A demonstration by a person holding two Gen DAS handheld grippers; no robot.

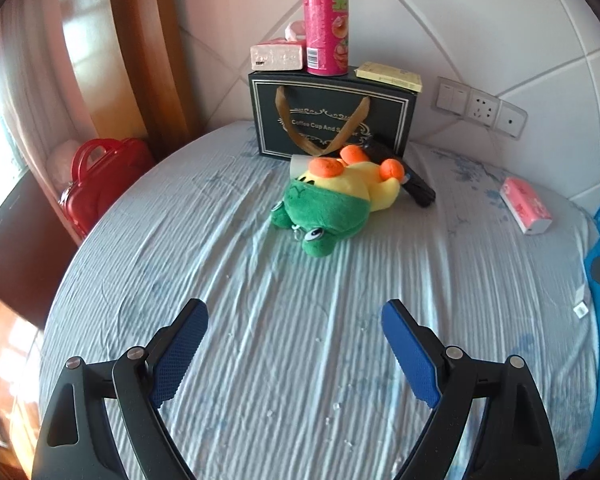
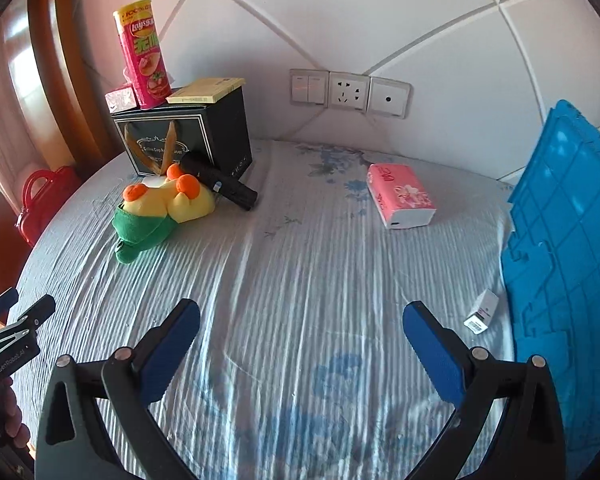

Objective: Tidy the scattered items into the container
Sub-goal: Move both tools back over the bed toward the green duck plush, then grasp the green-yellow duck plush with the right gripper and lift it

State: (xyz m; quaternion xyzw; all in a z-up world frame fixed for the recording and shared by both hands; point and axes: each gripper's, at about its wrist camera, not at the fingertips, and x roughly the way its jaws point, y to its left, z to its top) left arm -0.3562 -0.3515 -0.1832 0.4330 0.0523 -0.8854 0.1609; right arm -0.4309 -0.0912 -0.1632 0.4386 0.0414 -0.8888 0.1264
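Left gripper (image 1: pixel 295 322): jaws spread wide, nothing between the blue pads (image 1: pixel 180 356), poised over bare striped bedsheet (image 1: pixel 300 360). Right gripper (image 2: pixel 301 326): likewise wide open and empty, above the same sheet.

Scattered items, as found:
- Plush toy (image 1: pixel 332 204), yellow body with orange feet and green frog hood, lying on its side near the far edge of the bed, just in front of the black gift box (image 1: pixel 332 116).
- Black cylindrical object (image 2: pixel 220 186), resting partly behind the plush, one end against the box.
- Pink tissue pack (image 2: pixel 400 196), flat on the sheet, well apart from the plush, toward the right.
- Small white carton (image 2: pixel 482 312), lying on the sheet just beside the blue crate (image 2: pixel 568 240).

Blue crate: at the right edge of the bed, ribbed wall facing the right wrist view; interior not visible.

On top of the gift box: pink chip canister (image 1: pixel 326 20) upright, small pink tissue box (image 1: pixel 277 56) to its left, yellow pad (image 1: pixel 390 76) to its right.

Surroundings: wall sockets (image 2: pixel 348 90) on the padded headboard; red handbag (image 1: pixel 100 176) off the bed at left. Part of the left gripper's body and the fingers holding it visible at the lower left of the right wrist view.
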